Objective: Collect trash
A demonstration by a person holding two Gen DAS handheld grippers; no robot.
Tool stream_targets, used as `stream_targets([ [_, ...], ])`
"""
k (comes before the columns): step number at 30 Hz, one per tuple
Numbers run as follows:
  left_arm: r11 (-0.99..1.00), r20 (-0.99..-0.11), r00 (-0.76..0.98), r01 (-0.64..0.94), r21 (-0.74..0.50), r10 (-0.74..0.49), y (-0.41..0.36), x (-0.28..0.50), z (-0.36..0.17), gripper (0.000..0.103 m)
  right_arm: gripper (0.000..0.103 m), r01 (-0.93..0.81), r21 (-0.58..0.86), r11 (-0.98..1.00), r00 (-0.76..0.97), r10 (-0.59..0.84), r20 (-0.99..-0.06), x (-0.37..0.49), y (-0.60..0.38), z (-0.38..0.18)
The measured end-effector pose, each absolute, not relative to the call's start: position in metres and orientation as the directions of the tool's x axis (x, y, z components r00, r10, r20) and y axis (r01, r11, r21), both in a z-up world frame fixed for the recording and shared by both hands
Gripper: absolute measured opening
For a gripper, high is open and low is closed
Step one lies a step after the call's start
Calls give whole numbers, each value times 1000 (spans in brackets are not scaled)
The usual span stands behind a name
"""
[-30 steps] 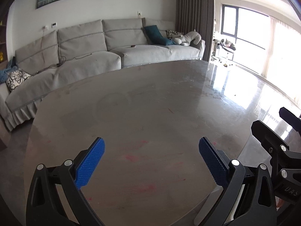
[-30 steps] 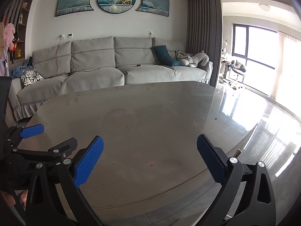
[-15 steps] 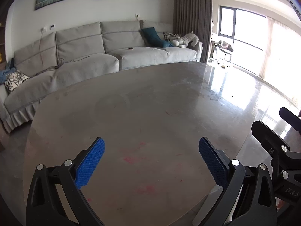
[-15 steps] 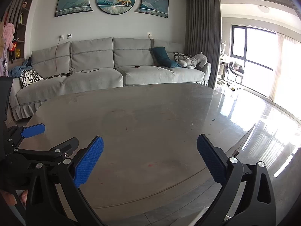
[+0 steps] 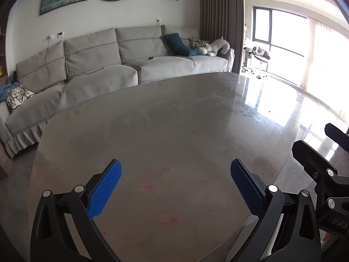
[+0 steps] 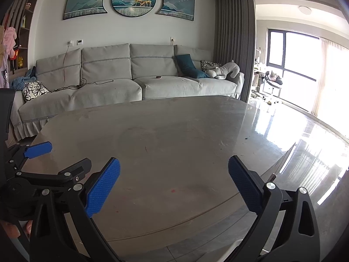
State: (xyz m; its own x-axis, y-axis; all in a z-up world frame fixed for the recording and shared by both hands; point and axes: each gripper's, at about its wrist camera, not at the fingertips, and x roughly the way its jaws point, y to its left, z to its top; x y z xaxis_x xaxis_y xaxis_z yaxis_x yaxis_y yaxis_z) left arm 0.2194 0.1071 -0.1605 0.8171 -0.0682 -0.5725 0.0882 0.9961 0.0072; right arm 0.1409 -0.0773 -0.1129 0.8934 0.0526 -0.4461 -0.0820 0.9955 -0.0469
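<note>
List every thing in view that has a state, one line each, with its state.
left gripper: open, holding nothing, over the table.
right gripper: open, holding nothing.
table: top bare, with pink smears near the front.
curtain: drawn back beside the window.
teal cushion: leaning on the sofa back.

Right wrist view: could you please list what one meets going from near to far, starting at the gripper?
Right gripper → grey table → grey sofa → wall pictures.
</note>
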Motion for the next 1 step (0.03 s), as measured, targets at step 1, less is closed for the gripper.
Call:
stream_targets([
  [1, 996, -573, 817, 87, 8, -67, 107, 219, -160, 98, 99, -82, -47, 996, 894, 52, -446, 141, -77, -113],
])
